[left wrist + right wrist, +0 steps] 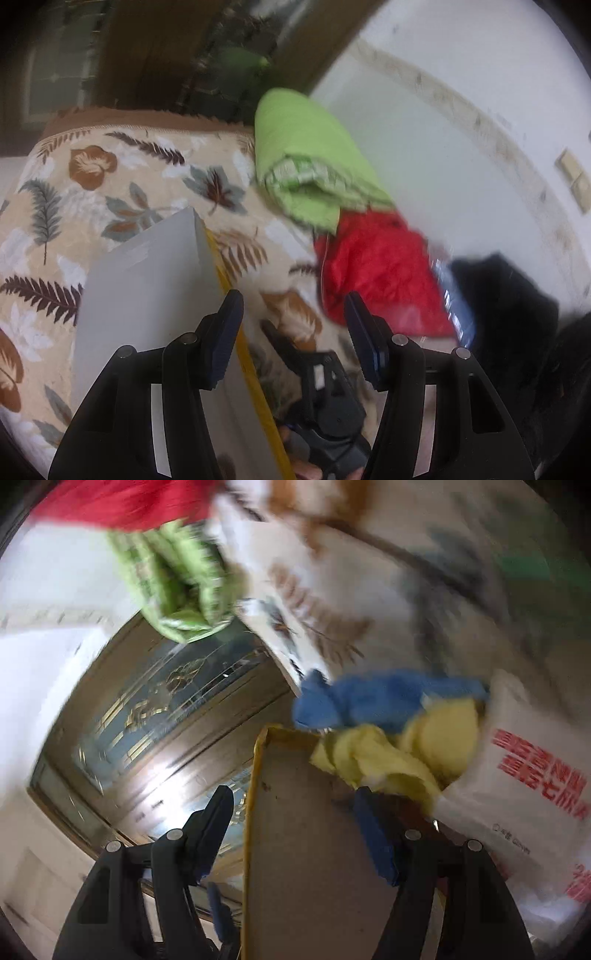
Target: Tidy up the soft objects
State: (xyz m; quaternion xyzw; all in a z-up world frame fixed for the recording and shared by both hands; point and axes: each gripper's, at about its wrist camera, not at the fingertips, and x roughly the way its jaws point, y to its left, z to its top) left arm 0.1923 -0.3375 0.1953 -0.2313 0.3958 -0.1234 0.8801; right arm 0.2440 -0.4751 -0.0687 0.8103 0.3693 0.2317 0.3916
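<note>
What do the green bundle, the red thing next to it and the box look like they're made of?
Green bundle: soft matte quilted fabric, apparently; it is rolled, with a patterned inner side. Red thing: thin crinkly cloth, slightly shiny, possibly nylon. Box: plain brown cardboard, dull, with yellow-taped edges.

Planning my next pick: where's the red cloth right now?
Left wrist view, right of centre: the red cloth lies on the floral bedspread, just below the folded green blanket.

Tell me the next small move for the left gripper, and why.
Probably ease the open left gripper forward to the red cloth. Nothing sits between its fingers, and the cloth lies loose on the leaf-print cover, outside the box.
</note>
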